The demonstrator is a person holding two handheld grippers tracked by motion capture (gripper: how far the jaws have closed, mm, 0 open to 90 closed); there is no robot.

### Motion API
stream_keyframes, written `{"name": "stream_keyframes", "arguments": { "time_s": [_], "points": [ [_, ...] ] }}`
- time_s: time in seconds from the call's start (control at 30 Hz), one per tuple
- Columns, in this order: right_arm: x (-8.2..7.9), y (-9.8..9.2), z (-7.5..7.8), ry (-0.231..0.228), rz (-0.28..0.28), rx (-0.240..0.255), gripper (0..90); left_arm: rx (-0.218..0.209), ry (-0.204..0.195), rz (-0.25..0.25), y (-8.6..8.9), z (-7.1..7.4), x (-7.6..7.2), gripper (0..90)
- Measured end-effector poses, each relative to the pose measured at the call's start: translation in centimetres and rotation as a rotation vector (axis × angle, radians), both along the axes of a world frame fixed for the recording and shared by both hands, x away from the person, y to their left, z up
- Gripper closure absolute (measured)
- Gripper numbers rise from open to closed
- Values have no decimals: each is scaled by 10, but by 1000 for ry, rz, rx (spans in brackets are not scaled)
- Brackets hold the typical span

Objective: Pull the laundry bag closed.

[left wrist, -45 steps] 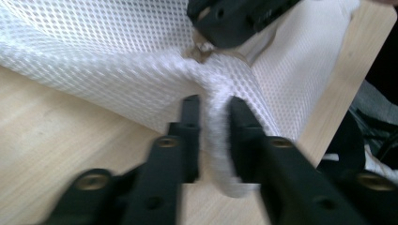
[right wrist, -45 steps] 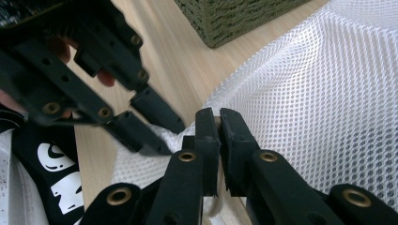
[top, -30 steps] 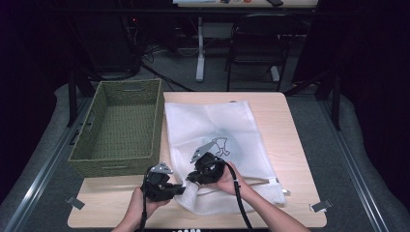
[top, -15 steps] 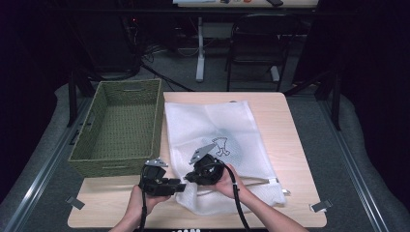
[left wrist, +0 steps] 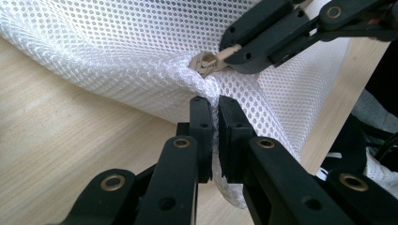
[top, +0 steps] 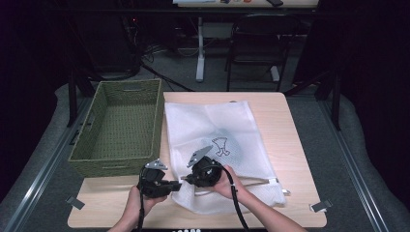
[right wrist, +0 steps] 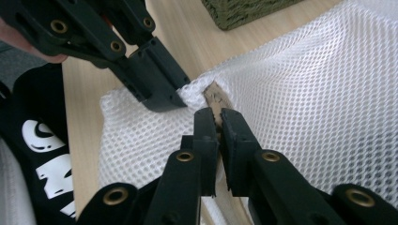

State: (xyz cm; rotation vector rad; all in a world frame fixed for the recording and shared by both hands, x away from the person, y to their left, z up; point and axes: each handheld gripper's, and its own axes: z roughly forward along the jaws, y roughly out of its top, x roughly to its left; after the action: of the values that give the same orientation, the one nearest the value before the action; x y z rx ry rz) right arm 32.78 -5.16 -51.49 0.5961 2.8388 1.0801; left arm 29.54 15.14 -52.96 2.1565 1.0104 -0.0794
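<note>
Together, the left tool [left wrist: 215, 105] is pinching the white mesh bag [left wrist: 141, 51] fabric just below the beige zipper pull [right wrist: 217, 101], which the right tool [right wrist: 218, 117] is gripping.

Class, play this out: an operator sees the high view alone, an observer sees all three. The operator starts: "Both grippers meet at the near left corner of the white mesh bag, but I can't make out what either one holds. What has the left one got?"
Observer: The left gripper is shut on a fold of the white mesh laundry bag, just below the zipper end.
Operator: And the right one?
Observer: The right gripper is shut on the small beige zipper pull.
Operator: Is the bag flat there?
Observer: No, the mesh is bunched and raised off the light wooden table between the two sets of jaws.
</note>
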Motion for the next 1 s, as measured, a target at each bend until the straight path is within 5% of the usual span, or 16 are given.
{"name": "stream_keyframes", "arguments": {
  "time_s": [0.33, 0.53, 0.7, 1.0],
  "points": [
    [0, 8, -1, -20, 1, 1, 858, -1, -3, -14, 2, 2, 0, 846],
    [-2, 5, 2, -34, -10, 24, 861, -22, -33, 16, 0, 7, 4, 682],
    [-3, 2, 3, -38, -24, 26, 862, -18, -42, 41, -3, 2, 2, 850],
    [-5, 1, 3, -18, -38, 29, 865, -23, -40, 22, 1, 5, 0, 865]
  ]
}}
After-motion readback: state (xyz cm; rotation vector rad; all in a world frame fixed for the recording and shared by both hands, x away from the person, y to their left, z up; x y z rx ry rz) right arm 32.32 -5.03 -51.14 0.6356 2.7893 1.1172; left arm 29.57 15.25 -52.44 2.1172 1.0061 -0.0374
